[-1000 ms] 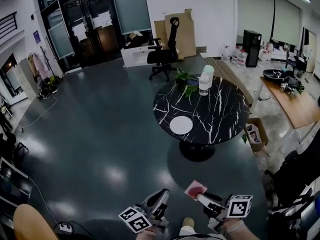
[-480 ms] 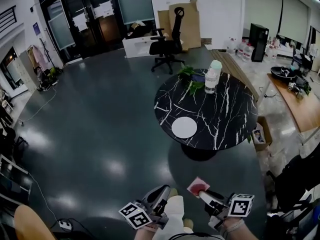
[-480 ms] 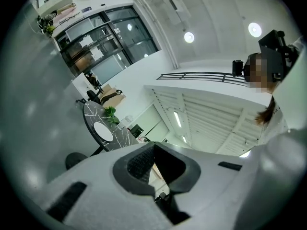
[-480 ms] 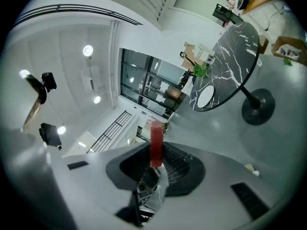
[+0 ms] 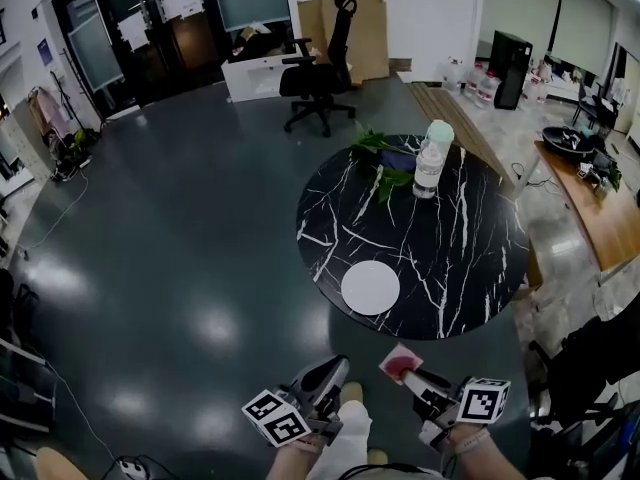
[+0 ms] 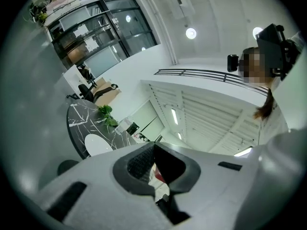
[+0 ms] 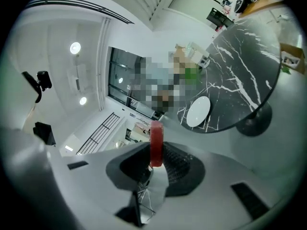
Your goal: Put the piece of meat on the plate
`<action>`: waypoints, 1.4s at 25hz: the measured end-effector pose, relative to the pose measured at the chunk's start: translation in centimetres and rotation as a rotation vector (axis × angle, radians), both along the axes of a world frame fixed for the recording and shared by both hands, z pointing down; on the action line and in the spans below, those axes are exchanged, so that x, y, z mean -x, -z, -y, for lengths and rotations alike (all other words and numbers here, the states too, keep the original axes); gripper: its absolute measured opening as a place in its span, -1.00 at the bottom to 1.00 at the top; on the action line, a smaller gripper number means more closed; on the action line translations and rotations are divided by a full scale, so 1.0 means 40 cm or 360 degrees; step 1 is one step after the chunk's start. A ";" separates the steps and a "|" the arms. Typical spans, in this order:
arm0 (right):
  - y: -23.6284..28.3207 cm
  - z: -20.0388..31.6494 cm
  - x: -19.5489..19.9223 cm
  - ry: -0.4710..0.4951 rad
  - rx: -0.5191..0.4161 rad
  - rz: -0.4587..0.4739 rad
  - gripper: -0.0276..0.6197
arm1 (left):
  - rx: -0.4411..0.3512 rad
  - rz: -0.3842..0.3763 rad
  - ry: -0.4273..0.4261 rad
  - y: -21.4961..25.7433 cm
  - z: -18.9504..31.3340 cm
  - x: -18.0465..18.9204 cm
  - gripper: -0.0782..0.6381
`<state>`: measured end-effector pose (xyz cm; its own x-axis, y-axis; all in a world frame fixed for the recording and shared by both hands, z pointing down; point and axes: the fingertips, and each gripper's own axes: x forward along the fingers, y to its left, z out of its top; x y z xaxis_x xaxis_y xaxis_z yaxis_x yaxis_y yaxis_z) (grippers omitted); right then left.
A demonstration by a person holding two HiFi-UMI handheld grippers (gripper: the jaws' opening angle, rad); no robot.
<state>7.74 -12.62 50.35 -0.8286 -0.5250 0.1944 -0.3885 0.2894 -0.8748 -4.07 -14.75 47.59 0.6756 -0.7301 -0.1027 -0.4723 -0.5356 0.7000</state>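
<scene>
A white round plate point(image 5: 370, 288) lies near the front edge of a black marble table point(image 5: 450, 248). A flat red and pink piece of meat point(image 5: 400, 363) stands on edge in my right gripper point(image 5: 407, 373), which is shut on it, above the floor just short of the table. In the right gripper view the meat point(image 7: 156, 143) sticks up between the pads, with the plate point(image 7: 198, 111) ahead. My left gripper point(image 5: 335, 368) is beside it, shut and holding nothing. The left gripper view shows its tips together point(image 6: 153, 150) and the plate point(image 6: 98, 145) far off.
A water bottle point(image 5: 428, 168) and a green plant point(image 5: 380, 158) stand at the table's far side. A black office chair point(image 5: 315, 73) is beyond it. A wooden desk point(image 5: 600, 218) and a dark seat point(image 5: 590, 358) stand to the right. Dark glossy floor spreads left.
The table and plate have come nearer and lower in the head view as both grippers travelled toward them. The right gripper's hold on the meat is unchanged.
</scene>
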 end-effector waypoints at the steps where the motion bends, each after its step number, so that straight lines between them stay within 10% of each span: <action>1: -0.003 0.040 0.015 0.0000 0.0000 -0.0006 -0.67 | -0.0003 0.0008 -0.0005 -0.001 0.035 0.011 -0.76; 17: -0.245 0.451 0.153 -0.0032 0.0322 -0.0363 -0.67 | 0.0144 -0.0009 -0.0009 -0.128 0.330 0.151 -0.76; 35: -0.337 0.564 0.147 0.0181 0.0395 -0.0684 -0.61 | 0.0252 -0.0084 0.0029 -0.186 0.400 0.127 -0.76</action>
<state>1.86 -35.18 63.82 -0.6956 -0.3310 0.6377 -0.7066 0.1546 -0.6905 -9.16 -30.74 55.04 0.6586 -0.7522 -0.0205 -0.4415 -0.4084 0.7989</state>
